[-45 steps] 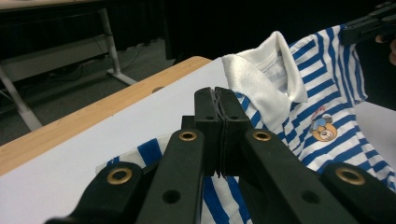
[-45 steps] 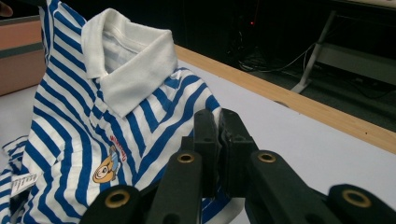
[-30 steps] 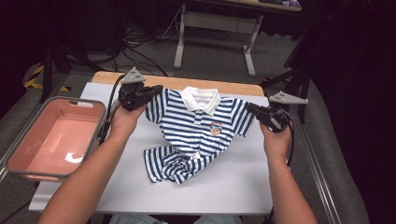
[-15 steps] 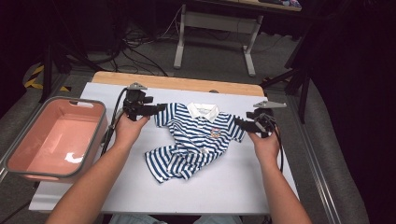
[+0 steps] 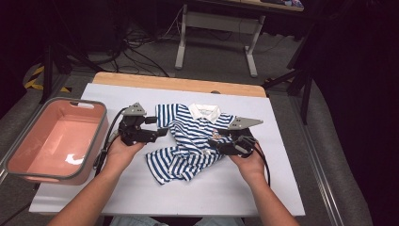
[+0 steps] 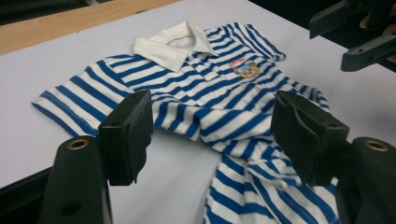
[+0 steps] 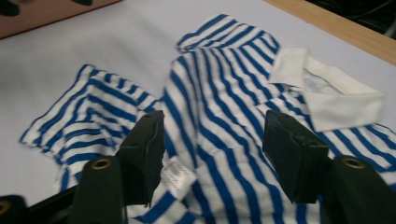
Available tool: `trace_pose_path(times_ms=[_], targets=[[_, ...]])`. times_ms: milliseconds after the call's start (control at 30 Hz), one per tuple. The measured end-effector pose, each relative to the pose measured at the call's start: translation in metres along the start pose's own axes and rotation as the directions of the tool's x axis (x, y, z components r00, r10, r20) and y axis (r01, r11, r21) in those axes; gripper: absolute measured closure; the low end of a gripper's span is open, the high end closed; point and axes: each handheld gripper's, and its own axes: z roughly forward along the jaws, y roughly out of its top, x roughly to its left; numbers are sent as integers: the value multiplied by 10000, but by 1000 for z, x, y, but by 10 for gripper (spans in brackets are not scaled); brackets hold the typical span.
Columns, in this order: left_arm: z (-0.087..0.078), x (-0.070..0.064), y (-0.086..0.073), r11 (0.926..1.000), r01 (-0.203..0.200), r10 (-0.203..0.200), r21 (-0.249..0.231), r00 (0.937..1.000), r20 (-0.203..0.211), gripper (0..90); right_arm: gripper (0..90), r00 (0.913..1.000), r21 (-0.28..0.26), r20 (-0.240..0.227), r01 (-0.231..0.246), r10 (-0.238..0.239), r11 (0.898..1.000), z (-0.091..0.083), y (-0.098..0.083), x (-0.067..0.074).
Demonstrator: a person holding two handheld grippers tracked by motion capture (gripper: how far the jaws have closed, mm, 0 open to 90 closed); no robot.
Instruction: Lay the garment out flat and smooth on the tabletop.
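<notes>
High view: striped shirt (image 5: 188, 141) mid-table, bare margins around; left hand-held gripper (image 5: 159, 133), right hand-held gripper (image 5: 217, 147) jaws apart, empty.

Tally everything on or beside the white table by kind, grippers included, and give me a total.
Striped polo shirts: 1
Pink bins, at the table's left edge: 1
Handheld grippers: 2, the left gripper and the right gripper, both open beside the shirt
Total: 4
</notes>
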Motion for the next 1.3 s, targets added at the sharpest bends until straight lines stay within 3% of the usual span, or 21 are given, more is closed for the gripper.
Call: trace_pose_path(times_ms=[233, 400, 800, 967, 1167, 1233, 1300], targets=[[-20, -11, -20, 9998, -127, 123, 159, 9996, 242, 311, 480, 9931, 110, -940, 712, -699, 9974, 9, 7, 30], [-25, -13, -31, 9975, -479, 460, 518, 9982, 379, 321, 516, 9845, 172, -1459, 1005, -970, 9948, 21, 12, 43], [-31, -10, -50, 9959, -57, 38, 904, 9998, 210, 334, 566, 9576, 364, -2311, 1852, -1720, 9820, 59, 26, 71], [-25, -8, -56, 9929, 158, -181, 1175, 9997, 187, 344, 634, 9587, 728, -2300, 1885, -1674, 9794, 77, 29, 75], [-8, -3, -63, 9785, 583, -614, 1976, 9981, 94, 409, 773, 9569, 1069, -2432, 1892, -1588, 9761, 87, 27, 71], [-4, -2, -65, 9723, 620, -651, 2255, 9979, 63, 473, 856, 9581, 1143, -2386, 1897, -1584, 9752, 85, 27, 71], [2, -2, -66, 9644, 623, -613, 2570, 9980, -118, 530, 878, 9603, 1099, -2320, 1841, -1549, 9767, 80, 27, 70]])
